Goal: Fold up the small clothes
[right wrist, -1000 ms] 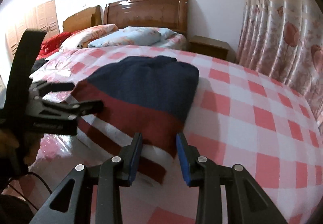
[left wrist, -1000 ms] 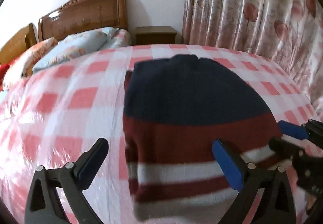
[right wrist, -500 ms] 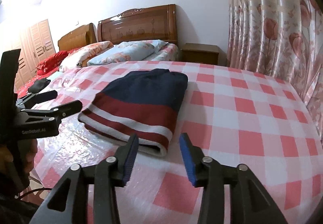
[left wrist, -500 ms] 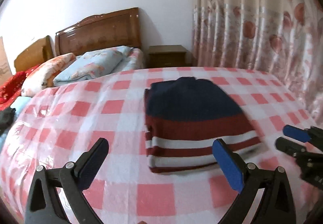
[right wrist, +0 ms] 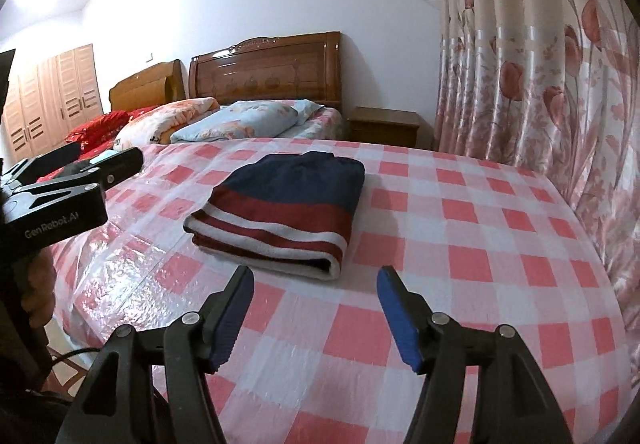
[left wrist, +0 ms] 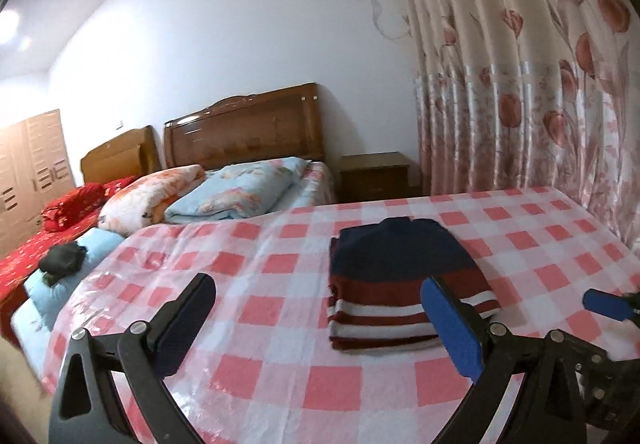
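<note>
A small sweater point(left wrist: 400, 284), navy at the far end with dark red and white stripes at the near end, lies folded in a flat rectangle on the pink-checked cloth point(left wrist: 260, 324). It also shows in the right wrist view point(right wrist: 284, 211). My left gripper point(left wrist: 316, 320) is open and empty, held back above the cloth, near the sweater's striped end. My right gripper point(right wrist: 316, 308) is open and empty, also back from the sweater's near edge. The left gripper point(right wrist: 80, 167) shows at the left of the right wrist view, and the right gripper's blue fingertip point(left wrist: 608, 304) shows in the left wrist view.
The checked cloth covers a plastic-wrapped surface. Behind it stands a bed with pillows point(left wrist: 228, 195) and a wooden headboard point(left wrist: 244, 135). A nightstand point(left wrist: 376, 175) and flowered curtains point(left wrist: 540, 83) are at the right. A wardrobe point(right wrist: 56, 95) stands at the far left.
Both grippers have pulled back and up from the sweater, which now lies farther away. The right gripper's jaws have widened. The sweater has not moved.
</note>
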